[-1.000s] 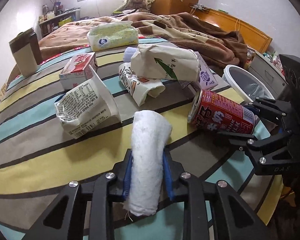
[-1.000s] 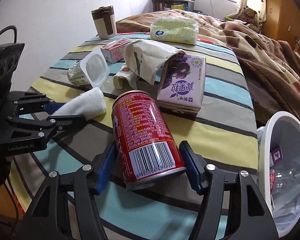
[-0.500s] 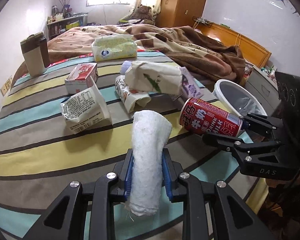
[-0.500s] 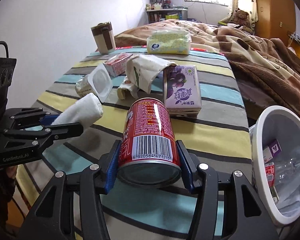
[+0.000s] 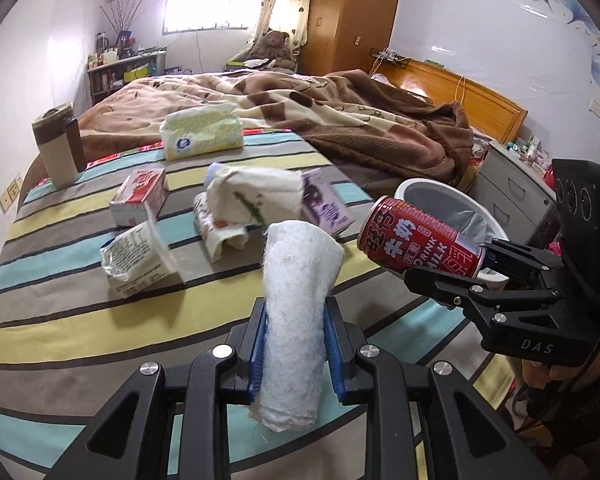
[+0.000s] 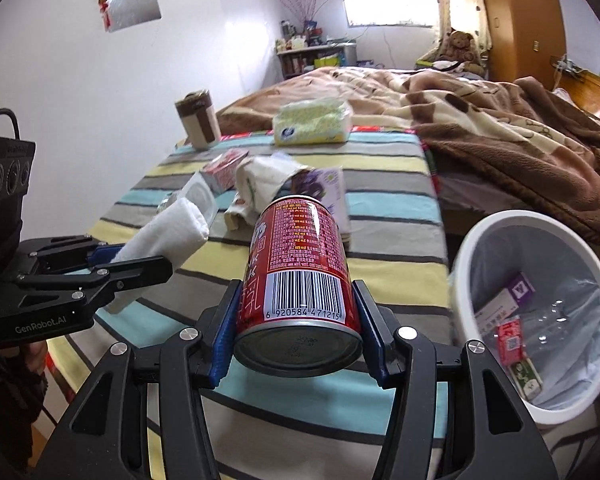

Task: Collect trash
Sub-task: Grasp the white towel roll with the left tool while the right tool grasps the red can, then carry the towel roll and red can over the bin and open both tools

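Note:
My left gripper (image 5: 294, 354) is shut on a rolled white cloth (image 5: 298, 300) and holds it above the striped bed cover (image 5: 80, 320). My right gripper (image 6: 298, 332) is shut on a red drink can (image 6: 300, 264), lifted off the cover, lying sideways between the pads. The can also shows in the left wrist view (image 5: 420, 246), just in front of the white trash bin (image 5: 432, 200). In the right wrist view the bin (image 6: 466, 256) stands to the right of the can and holds a few wrappers.
On the cover lie a crumpled white bag (image 5: 256, 196), a purple carton (image 5: 324, 204), a red-white carton (image 5: 140, 196), a plastic food pack (image 5: 136, 256), a tissue pack (image 5: 200, 132) and a brown cup (image 5: 58, 146). A brown blanket (image 5: 340, 120) lies behind; a nightstand (image 5: 512, 188) at right.
Both grippers have risen from the bed cover. The right gripper closed on the red can and lifted it toward the bin. The left still holds the cloth.

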